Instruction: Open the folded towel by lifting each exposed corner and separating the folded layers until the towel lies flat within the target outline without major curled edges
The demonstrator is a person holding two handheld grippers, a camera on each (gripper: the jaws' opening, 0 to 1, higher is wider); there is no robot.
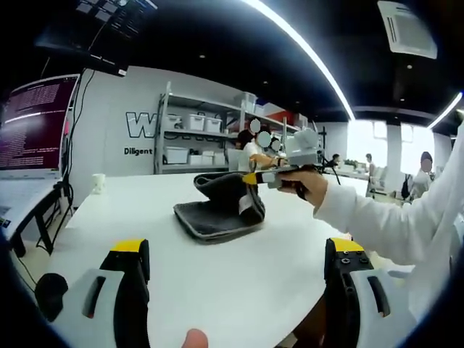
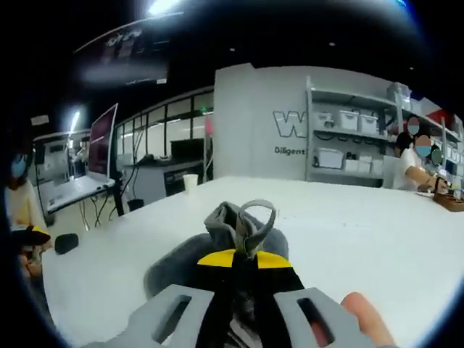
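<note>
A dark grey towel (image 1: 219,209) is sitting mostly folded near the middle of the white bench (image 1: 217,290), with one edge being pulled up into a peak, so the opening appears barely begun and no target outline is showing. The right claw (image 1: 251,178) is clamping together on that raised fold, a hand (image 1: 308,185) gripping its handle. The left claw (image 1: 235,272) is waiting nearer the bench edge, jaws wide apart and holding nothing.

towel (image 1: 217,206): dark grey cloth, soft, matt, napped
table (image 1: 217,283): white, smooth, faint sheen
left gripper (image 1: 239,272): grey and black plastic, yellow tips, matt
</note>
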